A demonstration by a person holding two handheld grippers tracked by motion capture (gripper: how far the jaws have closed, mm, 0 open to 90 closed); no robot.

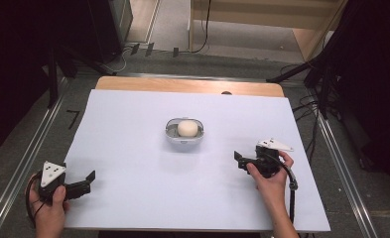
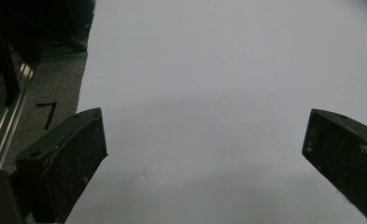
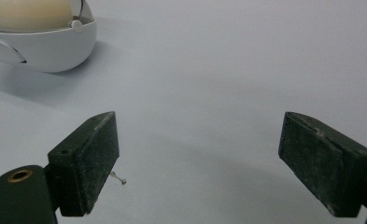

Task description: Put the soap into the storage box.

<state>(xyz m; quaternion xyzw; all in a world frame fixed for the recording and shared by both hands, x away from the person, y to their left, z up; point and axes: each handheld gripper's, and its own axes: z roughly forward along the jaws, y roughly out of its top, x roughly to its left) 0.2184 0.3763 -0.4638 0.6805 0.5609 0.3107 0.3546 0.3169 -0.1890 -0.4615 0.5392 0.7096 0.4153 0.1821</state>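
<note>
Left claw (image 1: 86, 181) rests at the near left edge of the white sheet-covered surface (image 1: 133, 163), jaws spread wide, nothing between them. Ahead and to its right sits a white oval plastic case (image 1: 184, 132) holding a cream rounded object (image 1: 187, 128). Right claw (image 1: 240, 161), jaws apart and empty, points toward the case, which lies ahead to its left, well apart.

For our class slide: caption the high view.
Two open grippers flank a white bowl holding a cream ball.

A single black mark (image 1: 73, 118) like the numeral 7 stands on the grey floor (image 1: 31, 148) left of the table (also in the left gripper view (image 2: 47, 115)).
</note>
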